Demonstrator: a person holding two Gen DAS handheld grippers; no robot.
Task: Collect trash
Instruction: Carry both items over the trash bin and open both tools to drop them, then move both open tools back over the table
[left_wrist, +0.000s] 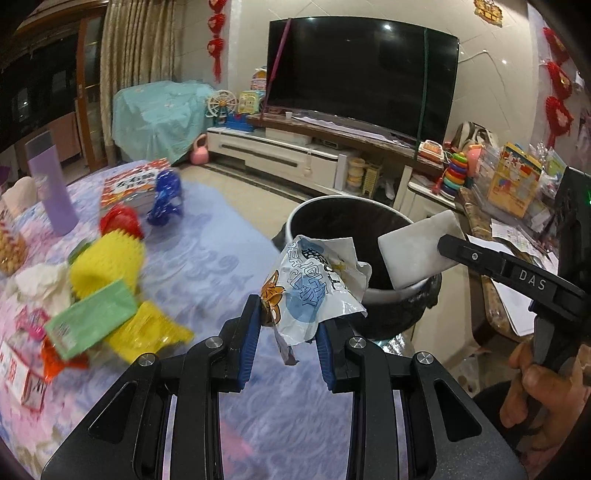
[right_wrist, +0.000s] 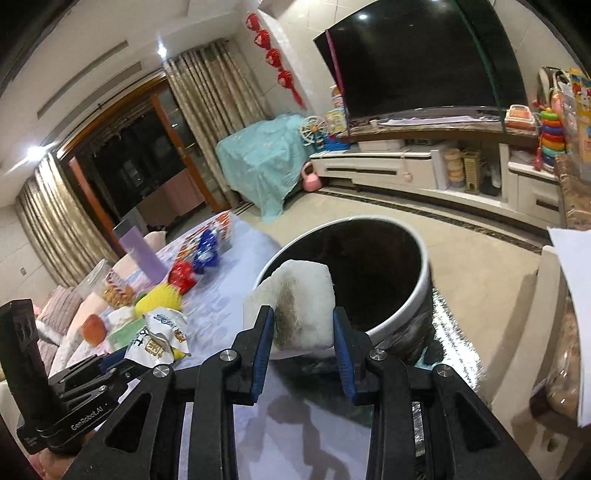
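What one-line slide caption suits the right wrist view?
Right claw carries a stained white sponge toward the open black bin.

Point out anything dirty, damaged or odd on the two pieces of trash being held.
The white sponge block in the right gripper has a brownish stain down one face. The wrapper in the left gripper is crumpled and torn open.

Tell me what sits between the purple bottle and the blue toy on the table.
A printed red-and-white box lies between the purple bottle and the blue toy, toward the back, in the left wrist view.
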